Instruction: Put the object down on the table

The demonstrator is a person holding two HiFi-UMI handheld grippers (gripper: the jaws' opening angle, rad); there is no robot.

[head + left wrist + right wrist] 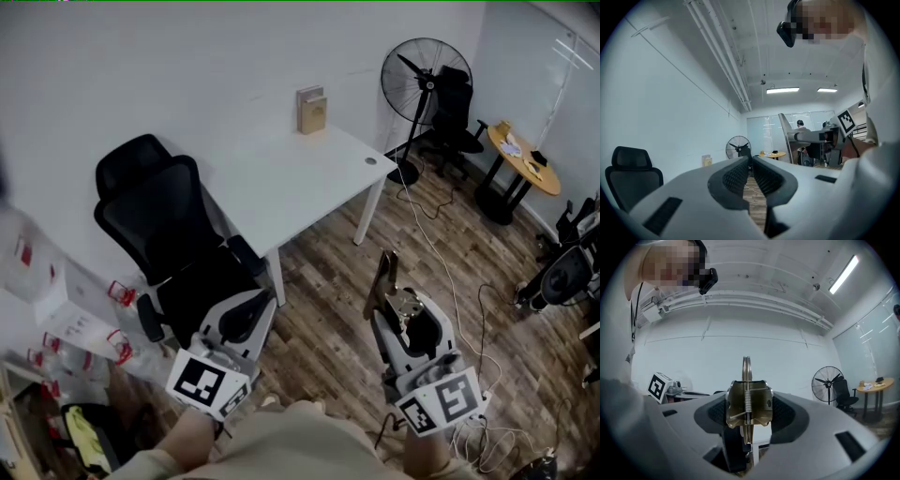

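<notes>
A brass-coloured metal spring clip (747,404) sits upright between the pads of my right gripper (749,411), which is shut on it. In the head view the clip (384,281) sticks out of the right gripper (398,307), held in the air above the wooden floor, to the near right of the white table (300,183). My left gripper (246,314) hovers by the black chair, its jaws shut with nothing in them. In the left gripper view the left gripper (751,176) has its ribbed pads together, and the clip (785,137) shows beyond it.
A black office chair (159,220) stands left of the table. A small tan box (311,110) stands at the table's far edge. A standing fan (427,80), a round wooden table (527,161) and cables (459,291) on the floor lie to the right.
</notes>
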